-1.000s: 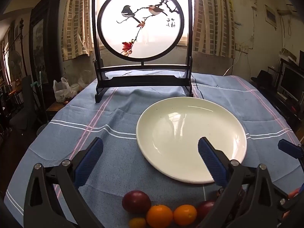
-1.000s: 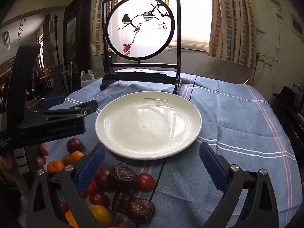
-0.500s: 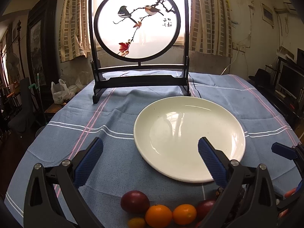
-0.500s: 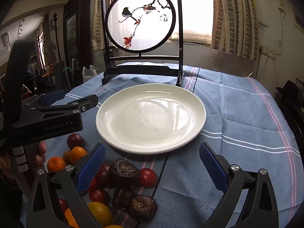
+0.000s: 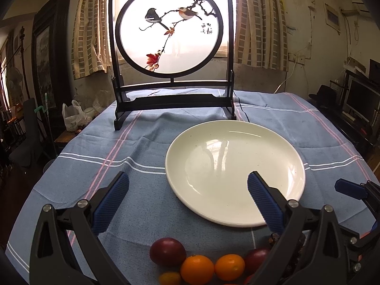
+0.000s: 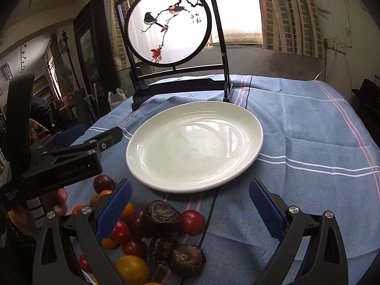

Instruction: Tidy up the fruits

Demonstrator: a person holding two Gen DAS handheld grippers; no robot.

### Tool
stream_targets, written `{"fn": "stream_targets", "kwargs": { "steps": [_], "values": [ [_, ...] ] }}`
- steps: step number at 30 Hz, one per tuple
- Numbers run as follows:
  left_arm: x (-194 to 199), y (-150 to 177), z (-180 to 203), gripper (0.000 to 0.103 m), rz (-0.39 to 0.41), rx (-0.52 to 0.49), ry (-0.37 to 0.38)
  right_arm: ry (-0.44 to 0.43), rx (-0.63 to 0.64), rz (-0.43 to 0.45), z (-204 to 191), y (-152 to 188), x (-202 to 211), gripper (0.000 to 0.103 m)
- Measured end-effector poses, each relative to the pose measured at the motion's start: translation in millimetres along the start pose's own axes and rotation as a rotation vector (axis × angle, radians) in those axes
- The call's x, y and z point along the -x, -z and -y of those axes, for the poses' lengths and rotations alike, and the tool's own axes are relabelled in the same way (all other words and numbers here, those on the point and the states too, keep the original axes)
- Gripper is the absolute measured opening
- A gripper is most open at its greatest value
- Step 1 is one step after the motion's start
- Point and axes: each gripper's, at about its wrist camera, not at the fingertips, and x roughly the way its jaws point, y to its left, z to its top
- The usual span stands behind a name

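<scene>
— On the counter's (image 5: 78, 166) left side, what does the lens catch?

— Blue striped cloth, mostly bare, covers it. Left gripper (image 5: 187, 198) hangs above the near edge with its blue pads spread wide and nothing between them. From the right wrist view the same gripper (image 6: 78, 152) shows as a black body at far left, a hand (image 6: 60, 201) wrapped around its grip.

— And just below it?

— Fruit. A dark plum (image 5: 167, 251) lies nearest the left gripper, with two small oranges (image 5: 197, 269) touching it on the right and a second plum (image 5: 257, 257) beyond them, partly hidden by the gripper's finger.

— Moving toward the middle?

— White plate (image 6: 194, 144) sits flat on the cloth, holding nothing. Behind it stands a dark-framed round screen (image 5: 170, 30) painted with two birds, upright against the window.

— And the right?

— Right gripper (image 6: 190, 207) hovers low over the near pile, pads parted wide, gripping nothing. Under it lie three wrinkled brown fruits (image 6: 161, 217), cherry tomatoes (image 6: 192, 222) and more oranges, all bunched together just short of the plate's near rim. In the left wrist view, one blue pad of the right gripper (image 5: 351, 188) pokes in at the far right edge.
</scene>
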Motion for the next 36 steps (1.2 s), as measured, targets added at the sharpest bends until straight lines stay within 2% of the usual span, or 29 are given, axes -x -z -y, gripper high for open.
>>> {"fn": "stream_targets", "kwargs": {
  "steps": [15, 19, 24, 31, 36],
  "values": [
    [1, 0, -1, 0.098, -0.006, 0.007, 0.015, 0.012, 0.003, 0.024, 3, 1, 1, 0.099],
    [2, 0, -3, 0.098, 0.006, 0.015, 0.022, -0.006, -0.025, -0.004, 8, 1, -4, 0.099],
    [-1, 0, -2, 0.098, -0.014, 0.020, 0.034, 0.006, -0.001, -0.006, 5, 3, -7, 0.099],
    [-5, 1, 1, 0.098, -0.013, 0.016, -0.009, -0.050, -0.032, -0.038, 10, 4, -13, 0.099],
    [-4, 1, 2, 0.098, -0.009, 0.001, 0.012, -0.091, -0.060, -0.074, 12, 6, -19, 0.099]
  ]
}}
